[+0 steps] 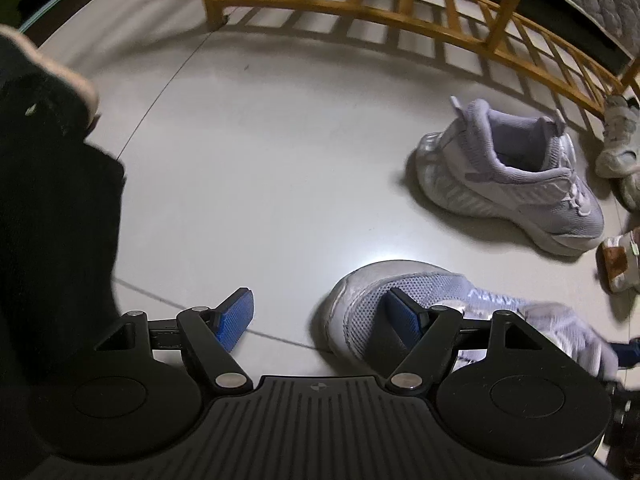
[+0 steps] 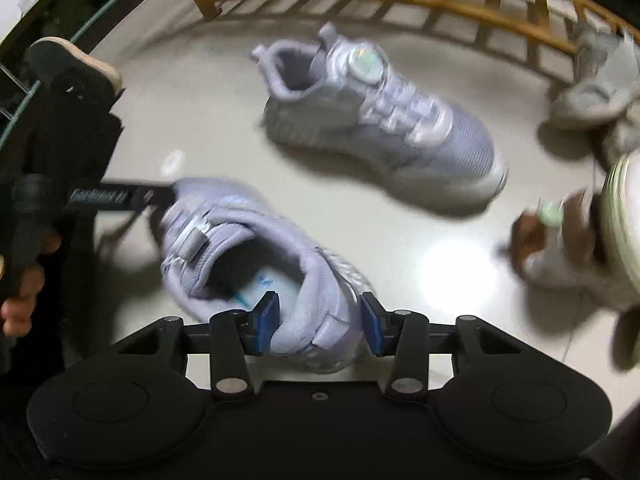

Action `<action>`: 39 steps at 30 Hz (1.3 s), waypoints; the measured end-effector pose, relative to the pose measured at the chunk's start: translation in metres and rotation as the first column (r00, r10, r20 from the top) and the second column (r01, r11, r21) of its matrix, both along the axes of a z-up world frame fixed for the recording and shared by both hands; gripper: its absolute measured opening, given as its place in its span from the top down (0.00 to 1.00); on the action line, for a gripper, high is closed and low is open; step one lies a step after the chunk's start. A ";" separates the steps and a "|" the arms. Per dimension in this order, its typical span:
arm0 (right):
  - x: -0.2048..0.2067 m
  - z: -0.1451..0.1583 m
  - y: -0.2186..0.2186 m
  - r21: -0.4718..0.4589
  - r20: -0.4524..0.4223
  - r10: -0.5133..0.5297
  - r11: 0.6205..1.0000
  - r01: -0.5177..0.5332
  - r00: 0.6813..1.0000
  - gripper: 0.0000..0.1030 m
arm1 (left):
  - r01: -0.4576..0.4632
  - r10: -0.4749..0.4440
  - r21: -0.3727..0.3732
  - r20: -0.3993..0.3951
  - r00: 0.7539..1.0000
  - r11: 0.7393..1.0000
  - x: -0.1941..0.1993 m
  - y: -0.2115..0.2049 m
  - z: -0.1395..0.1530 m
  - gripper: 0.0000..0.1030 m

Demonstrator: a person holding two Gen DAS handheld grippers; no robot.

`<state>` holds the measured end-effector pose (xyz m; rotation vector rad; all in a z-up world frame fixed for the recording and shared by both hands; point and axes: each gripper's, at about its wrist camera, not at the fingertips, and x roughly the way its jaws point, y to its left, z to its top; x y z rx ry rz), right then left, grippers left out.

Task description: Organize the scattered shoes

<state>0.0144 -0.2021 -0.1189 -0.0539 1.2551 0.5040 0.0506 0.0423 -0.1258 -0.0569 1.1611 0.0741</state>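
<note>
The right gripper sits half open around the heel of a pale purple shoe on the floor, not squeezing it. The left gripper is wide open and empty over the toe. Its twin shoe, more shoes and a wooden rack are near.

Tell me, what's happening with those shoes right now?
Left gripper open, empty. Right gripper astride near sneaker heel collar, pads not pressing. Second sneaker beyond. Nothing blocking.
</note>
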 end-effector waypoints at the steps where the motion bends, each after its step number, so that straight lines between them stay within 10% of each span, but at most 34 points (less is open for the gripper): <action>1: -0.004 0.003 0.002 -0.003 0.004 0.015 1.000 -0.015 1.000 0.54 | 0.004 -0.004 0.001 0.003 1.000 1.000 0.000 -0.001 0.001 0.28; 13: 0.016 0.035 -0.010 -0.074 0.214 -0.090 0.991 0.108 0.973 0.54 | -0.064 0.064 -0.005 -0.033 0.997 0.998 -0.013 0.014 0.004 0.28; 39: -0.037 -0.003 0.049 -0.082 0.010 0.175 0.981 -0.174 0.984 0.53 | 0.057 -0.060 -0.092 -0.031 0.998 0.994 -0.002 -0.012 -0.002 0.27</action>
